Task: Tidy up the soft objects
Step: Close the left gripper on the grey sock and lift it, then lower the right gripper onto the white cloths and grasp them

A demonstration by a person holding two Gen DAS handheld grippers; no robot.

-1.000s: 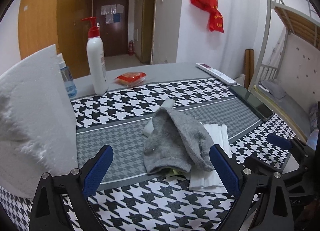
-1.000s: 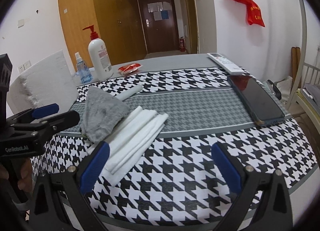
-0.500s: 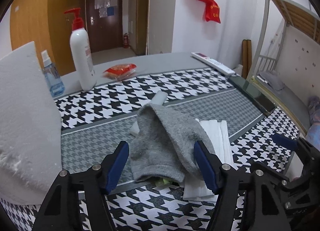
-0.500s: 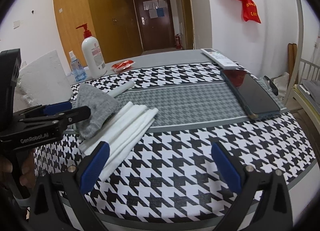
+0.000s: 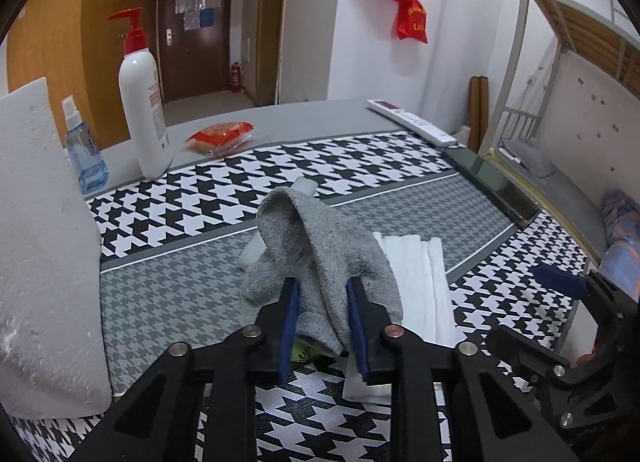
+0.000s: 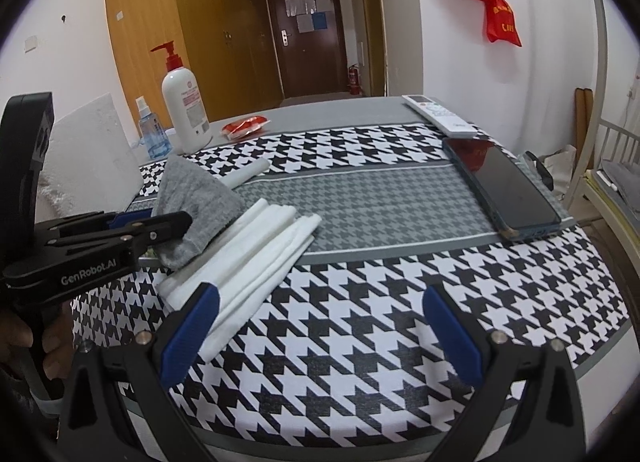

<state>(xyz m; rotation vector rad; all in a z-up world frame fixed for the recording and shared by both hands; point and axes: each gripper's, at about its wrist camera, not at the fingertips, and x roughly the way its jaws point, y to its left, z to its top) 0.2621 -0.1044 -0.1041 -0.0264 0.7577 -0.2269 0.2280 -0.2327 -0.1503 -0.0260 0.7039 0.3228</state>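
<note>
Pinching the gray sock (image 5: 332, 262) atop the folded white cloth (image 6: 256, 246), the left tool (image 5: 322, 302) grips while the right tool (image 6: 320, 326) gapes wide; next, a clean lift.

The right hand-held gripper (image 6: 320, 326) hangs low over the near part of the worktop (image 6: 360, 326), which has a black-and-white houndstooth cover; its two blue-padded fingers (image 6: 192, 326) stand wide apart with nothing between them. At the left, the left hand-held gripper (image 6: 160, 224) is closed on the lower edge of a grey sock (image 6: 192, 198). The sock lies partly over a stack of folded white cloths (image 6: 256, 250), and a white roll (image 6: 246, 174) lies just behind it. Farther back stand a white pump bottle (image 6: 186, 110) and a small blue spray bottle (image 6: 152, 132), with a red packet (image 6: 244, 127) near them. At the right side lie a dark phone (image 6: 504, 190) and a white remote control (image 6: 438, 112).
</note>
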